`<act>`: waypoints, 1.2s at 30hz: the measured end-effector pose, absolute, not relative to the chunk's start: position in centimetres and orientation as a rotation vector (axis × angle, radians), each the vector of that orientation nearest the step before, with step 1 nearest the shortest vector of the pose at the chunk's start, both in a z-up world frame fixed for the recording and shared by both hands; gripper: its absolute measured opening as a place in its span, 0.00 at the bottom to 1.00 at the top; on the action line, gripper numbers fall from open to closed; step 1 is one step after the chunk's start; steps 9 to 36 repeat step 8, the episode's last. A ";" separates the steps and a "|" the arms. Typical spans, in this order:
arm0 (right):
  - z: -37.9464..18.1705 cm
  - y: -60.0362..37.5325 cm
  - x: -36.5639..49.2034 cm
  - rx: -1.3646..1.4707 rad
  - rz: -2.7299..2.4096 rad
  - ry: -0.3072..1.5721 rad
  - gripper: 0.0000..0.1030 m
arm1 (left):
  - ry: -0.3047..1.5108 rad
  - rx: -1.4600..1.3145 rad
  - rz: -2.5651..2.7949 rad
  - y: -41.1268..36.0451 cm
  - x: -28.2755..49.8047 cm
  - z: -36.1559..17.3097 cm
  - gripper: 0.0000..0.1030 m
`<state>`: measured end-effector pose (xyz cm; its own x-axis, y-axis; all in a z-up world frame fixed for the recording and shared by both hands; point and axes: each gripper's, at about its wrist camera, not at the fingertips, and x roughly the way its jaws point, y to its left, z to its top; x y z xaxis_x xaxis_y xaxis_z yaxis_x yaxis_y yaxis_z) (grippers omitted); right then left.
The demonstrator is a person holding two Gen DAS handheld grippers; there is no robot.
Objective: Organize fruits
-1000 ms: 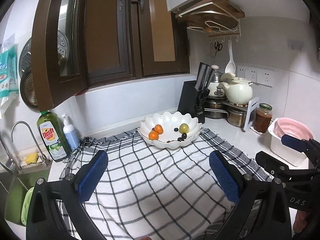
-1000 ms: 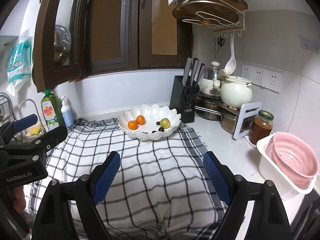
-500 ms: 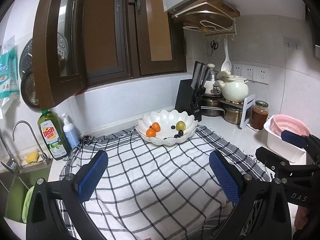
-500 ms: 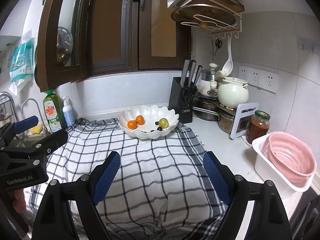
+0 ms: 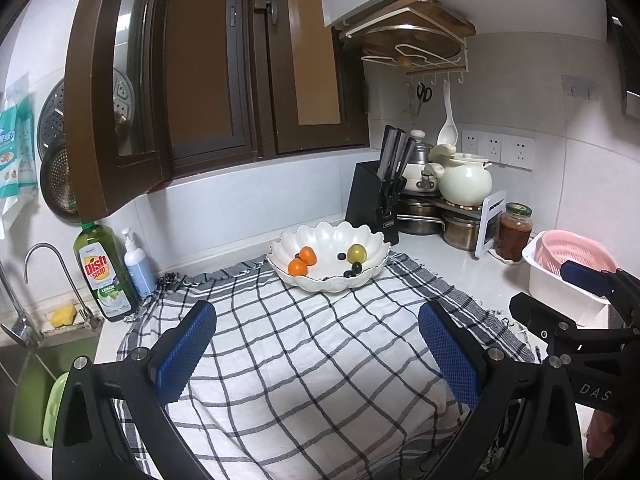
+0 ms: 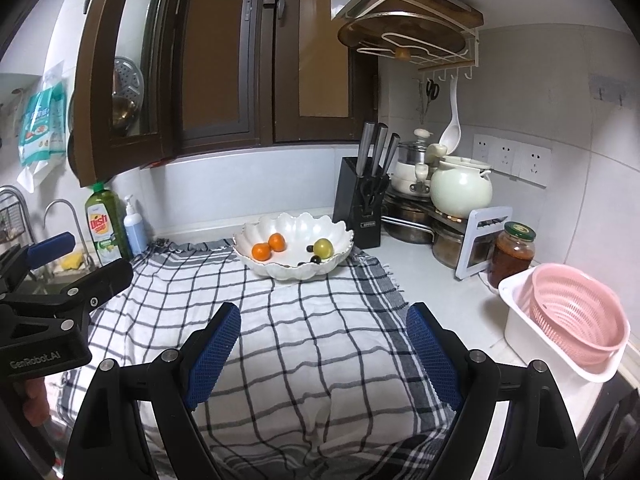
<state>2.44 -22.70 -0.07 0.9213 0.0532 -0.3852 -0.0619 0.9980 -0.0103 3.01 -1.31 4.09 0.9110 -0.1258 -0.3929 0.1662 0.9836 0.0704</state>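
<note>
Left wrist view: the left gripper (image 5: 316, 344) hangs with its blue pads spread wide and nothing between them, above the near part of the checked cloth (image 5: 320, 360), while the fruits lie together in the white scalloped bowl (image 5: 376, 240) at the cloth's far edge — two oranges (image 5: 303, 262), a green fruit (image 5: 357, 253) and a few small dark grapes (image 5: 352, 269). No fruit shows on the cloth or the counter, so this fits either fruits gathered into the bowl or fruits waiting to be taken out of it; I cannot settle which. The cloth between pads and bowl is bare, with free room forward; the knife block (image 5: 370, 200) stands just behind the bowl's right side. Right wrist view: the right gripper (image 6: 324, 356) is likewise spread and holds nothing, well short of the bowl, and the left one shows at the frame's left edge. To the right a pink strainer (image 6: 576, 316) sits in a white tub (image 6: 520, 320) near the counter's edge, a sauce jar (image 6: 514, 254) beside it — tight on that side. Any reach for the bowl would want a straight path over the cloth and care at the thin scalloped rim.
</note>
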 end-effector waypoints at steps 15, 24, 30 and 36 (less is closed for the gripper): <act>0.0 -22.8 2.2 -0.027 0.055 0.395 0.83 | 0.405 0.100 -0.149 -1.2 3.2 4.1 1.00; 0.0 -22.8 2.2 -0.027 0.055 0.395 0.83 | 0.405 0.100 -0.149 -1.2 3.2 4.1 1.00; 0.0 -22.8 2.2 -0.027 0.055 0.395 0.83 | 0.405 0.100 -0.149 -1.2 3.2 4.1 1.00; 0.0 -22.8 2.2 -0.027 0.055 0.395 0.83 | 0.405 0.100 -0.149 -1.2 3.2 4.1 1.00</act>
